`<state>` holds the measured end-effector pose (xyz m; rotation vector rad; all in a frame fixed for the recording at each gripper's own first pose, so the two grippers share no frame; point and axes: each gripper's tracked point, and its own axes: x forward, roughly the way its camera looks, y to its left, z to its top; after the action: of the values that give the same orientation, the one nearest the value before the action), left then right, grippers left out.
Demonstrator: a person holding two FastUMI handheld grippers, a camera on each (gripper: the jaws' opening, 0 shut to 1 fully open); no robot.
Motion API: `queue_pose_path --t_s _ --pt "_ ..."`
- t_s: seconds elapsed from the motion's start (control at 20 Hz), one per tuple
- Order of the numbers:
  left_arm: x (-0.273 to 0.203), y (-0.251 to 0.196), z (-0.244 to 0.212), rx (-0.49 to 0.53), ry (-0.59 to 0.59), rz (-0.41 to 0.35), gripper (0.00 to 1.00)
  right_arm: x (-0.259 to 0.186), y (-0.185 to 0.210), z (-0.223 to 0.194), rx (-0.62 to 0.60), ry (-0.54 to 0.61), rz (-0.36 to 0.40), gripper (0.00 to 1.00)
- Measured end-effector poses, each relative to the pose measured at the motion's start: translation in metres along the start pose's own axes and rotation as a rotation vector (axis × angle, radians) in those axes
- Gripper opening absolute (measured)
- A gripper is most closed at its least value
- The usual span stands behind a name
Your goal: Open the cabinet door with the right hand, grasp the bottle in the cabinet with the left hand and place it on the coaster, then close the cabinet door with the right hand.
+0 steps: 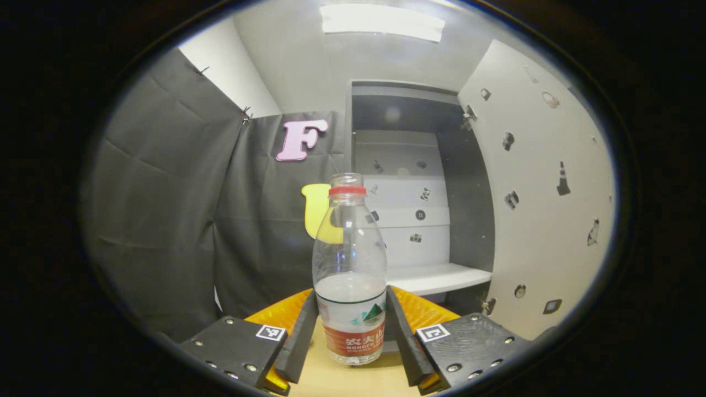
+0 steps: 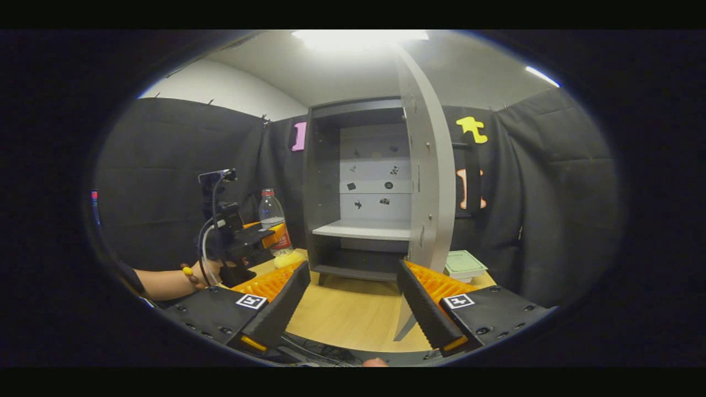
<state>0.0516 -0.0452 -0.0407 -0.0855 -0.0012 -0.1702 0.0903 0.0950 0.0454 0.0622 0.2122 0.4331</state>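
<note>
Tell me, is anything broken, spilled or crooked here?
Nothing stands out. The bottle stands upright between the left gripper's jaws, and no water is spilled on the table. The cabinet door hangs wide open, as the job needs, and looks undamaged.

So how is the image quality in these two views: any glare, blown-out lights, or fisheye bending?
Left gripper view: sharp on the clear plastic bottle with the red neck ring; the ceiling light panel is bright but not clipped; the white cabinet door bows outward. Right gripper view: the ceiling light blows out, and the door curves strongly.
</note>
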Motion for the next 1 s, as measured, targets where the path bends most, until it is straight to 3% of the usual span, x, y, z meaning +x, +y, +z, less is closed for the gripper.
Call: queue_pose_path --t_s 0.5,1.0 --pt "-0.07 0.009 -0.105 -0.023 0.096 0.035 0.69 -0.012 0.004 -0.017 0.013 0.053 0.021 1.0" --pt "-0.097 0.024 -0.212 0.02 0.17 0.117 0.71 -0.021 0.004 -0.034 -0.023 0.112 0.048 0.97"
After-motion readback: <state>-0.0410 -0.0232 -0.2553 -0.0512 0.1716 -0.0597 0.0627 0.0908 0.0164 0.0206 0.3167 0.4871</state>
